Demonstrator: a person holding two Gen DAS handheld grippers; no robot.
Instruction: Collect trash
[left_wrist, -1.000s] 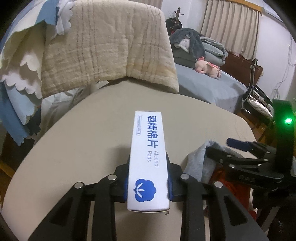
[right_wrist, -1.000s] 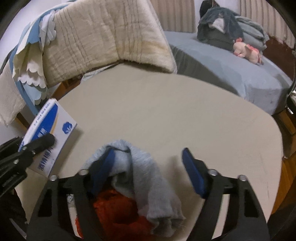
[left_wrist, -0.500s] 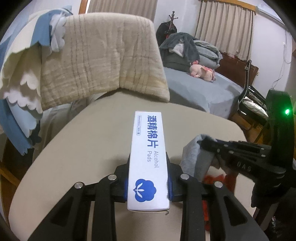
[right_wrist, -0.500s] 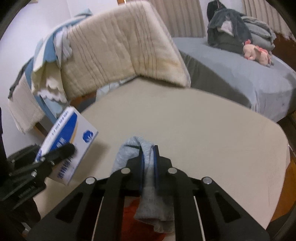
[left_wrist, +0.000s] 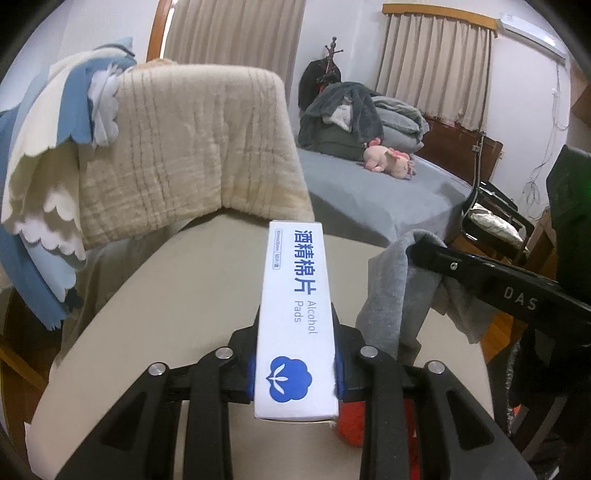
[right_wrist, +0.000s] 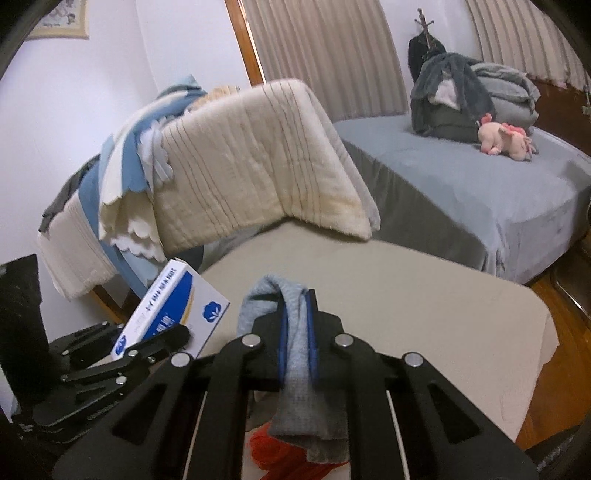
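My left gripper (left_wrist: 295, 354) is shut on a white and blue box of alcohol pads (left_wrist: 295, 314), held lengthwise above the beige table (left_wrist: 166, 295). The right gripper (right_wrist: 295, 325) is shut on a grey sock (right_wrist: 295, 354) that hangs limp below its blue pads, lifted off the table. In the left wrist view the same grey sock (left_wrist: 391, 288) dangles from the right gripper (left_wrist: 424, 249) to the right of the box. In the right wrist view the box (right_wrist: 173, 317) and left gripper (right_wrist: 155, 343) sit at lower left. A red cloth (right_wrist: 280, 454) lies on the table under the sock.
A cream quilt (left_wrist: 184, 147) and a blue and white blanket (left_wrist: 48, 184) hang over a chair at the table's far side. Behind it stands a grey bed (right_wrist: 480, 192) with a pink plush toy (right_wrist: 506, 138) and piled clothes (right_wrist: 454, 96). A black chair (left_wrist: 491, 218) stands at right.
The right gripper closed on the grey sock and lifted it off the table, leaving the red cloth below. Both grippers rose; the left kept its hold on the box.
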